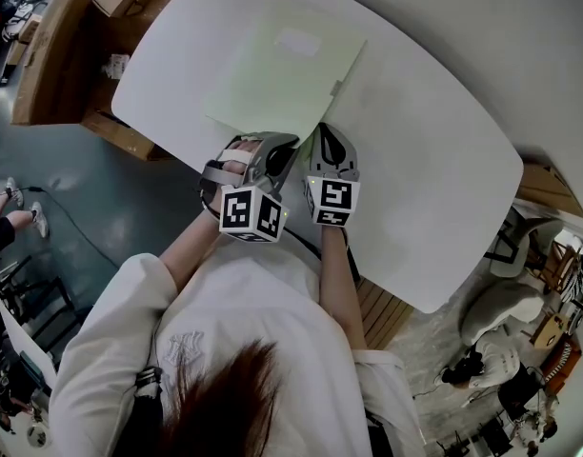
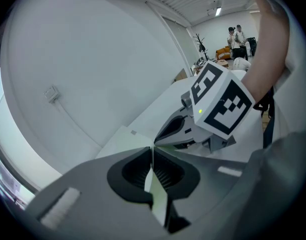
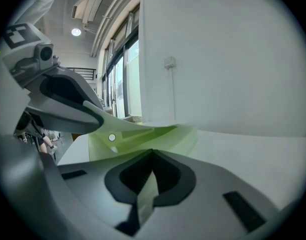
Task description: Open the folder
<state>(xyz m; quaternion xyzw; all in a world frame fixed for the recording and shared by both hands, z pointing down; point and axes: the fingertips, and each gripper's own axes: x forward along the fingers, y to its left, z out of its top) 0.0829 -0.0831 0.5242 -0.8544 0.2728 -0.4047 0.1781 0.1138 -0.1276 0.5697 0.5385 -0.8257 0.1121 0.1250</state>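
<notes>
A pale green folder with a white label lies on the white table. Both grippers sit side by side at its near edge. My left gripper is shut on a thin green sheet of the folder, which runs up between its pads. My right gripper is shut on another green flap. In the right gripper view the folder gapes a little: the sheet in the left gripper curves up off the lower layer, and a round snap shows inside.
The table's near edge is just under both hands. Cardboard boxes and wooden boards stand off the table's far left. A chair is at the lower right. Two people stand far back in the room.
</notes>
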